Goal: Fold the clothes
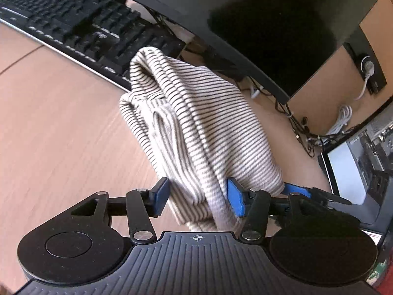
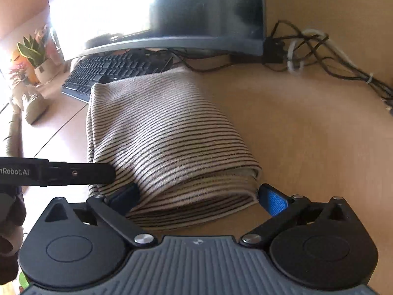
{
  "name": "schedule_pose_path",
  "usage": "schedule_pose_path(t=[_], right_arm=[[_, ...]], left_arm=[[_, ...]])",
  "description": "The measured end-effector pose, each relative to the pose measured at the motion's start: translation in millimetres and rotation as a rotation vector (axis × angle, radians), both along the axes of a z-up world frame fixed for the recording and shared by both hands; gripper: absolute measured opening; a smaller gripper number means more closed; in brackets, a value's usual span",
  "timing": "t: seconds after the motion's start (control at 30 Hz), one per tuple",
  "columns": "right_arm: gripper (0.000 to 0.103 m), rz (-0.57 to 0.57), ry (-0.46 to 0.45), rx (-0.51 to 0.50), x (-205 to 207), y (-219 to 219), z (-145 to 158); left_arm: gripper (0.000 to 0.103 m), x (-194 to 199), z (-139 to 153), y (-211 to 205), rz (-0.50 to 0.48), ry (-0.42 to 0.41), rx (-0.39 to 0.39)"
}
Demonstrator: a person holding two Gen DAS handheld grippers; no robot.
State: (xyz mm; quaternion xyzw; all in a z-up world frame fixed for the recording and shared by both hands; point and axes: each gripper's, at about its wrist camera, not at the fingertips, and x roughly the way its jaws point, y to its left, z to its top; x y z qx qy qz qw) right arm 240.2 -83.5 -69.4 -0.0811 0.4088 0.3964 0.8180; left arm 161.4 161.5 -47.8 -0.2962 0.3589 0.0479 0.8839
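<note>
A cream garment with thin dark stripes (image 1: pixel 196 123) lies folded into a thick bundle on the wooden desk; it also shows in the right wrist view (image 2: pixel 167 135). My left gripper (image 1: pixel 199 196) is open, its blue pads on either side of the bundle's near end, with cloth between them. My right gripper (image 2: pixel 199 196) is open wide, its fingers straddling the folded near edge of the bundle. The other gripper's black finger (image 2: pixel 73 172) reaches in from the left and touches the cloth.
A black keyboard (image 1: pixel 73 29) lies just behind the garment, under a large dark monitor (image 1: pixel 270 24). Tangled cables (image 2: pixel 319 56) run along the back right of the desk. A small screen device (image 1: pixel 348 172) stands at right. Potted plants (image 2: pixel 34 56) sit far left.
</note>
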Motion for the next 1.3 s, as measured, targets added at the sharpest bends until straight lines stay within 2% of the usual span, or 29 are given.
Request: schedule_pose_path(t=[0.03,0.13,0.17,0.27,0.33,0.47,0.57,0.67,0.73,0.87,1.13,1.3], right_arm=[[0.103,0.002,-0.014,0.005,-4,-5,3],[0.103,0.032,-0.071,0.034,-8,-32,8],[0.103,0.043,-0.090,0.045,-8,-42,9],[0.103,0.078,-0.106,0.067,0,-75,7],[0.103,0.114,-0.093,0.038,9,-92,2],[0.103,0.188,-0.090,-0.063,26,-110,-15],[0.103,0.234,-0.161,-0.059,25,-121,-20],[0.103,0.254,-0.202,-0.030,24,-125,-26],[0.103,0.247,-0.208,-0.022,25,-122,-27],[0.103,0.249,-0.217,-0.009,26,-121,-29],[0.103,0.252,-0.214,0.009,25,-123,-29],[0.103,0.248,-0.221,0.001,23,-122,-29]], left_arm=[[0.057,-9,6,-8,0.017,-0.012,0.042],[0.093,-41,16,-41,0.152,-0.061,0.116],[0.097,-50,15,-54,0.216,-0.077,0.115],[0.099,-63,3,-103,0.393,-0.052,0.110],[0.103,-68,-4,-137,0.460,-0.033,0.141],[0.103,-69,-3,-179,0.518,0.022,0.218],[0.103,-69,1,-199,0.561,0.046,0.276],[0.103,-64,-4,-213,0.567,0.066,0.290],[0.103,-61,-10,-219,0.563,0.108,0.296],[0.103,-63,-7,-222,0.591,0.138,0.312],[0.103,-60,6,-211,0.585,0.090,0.321],[0.103,-51,6,-208,0.526,0.116,0.336]])
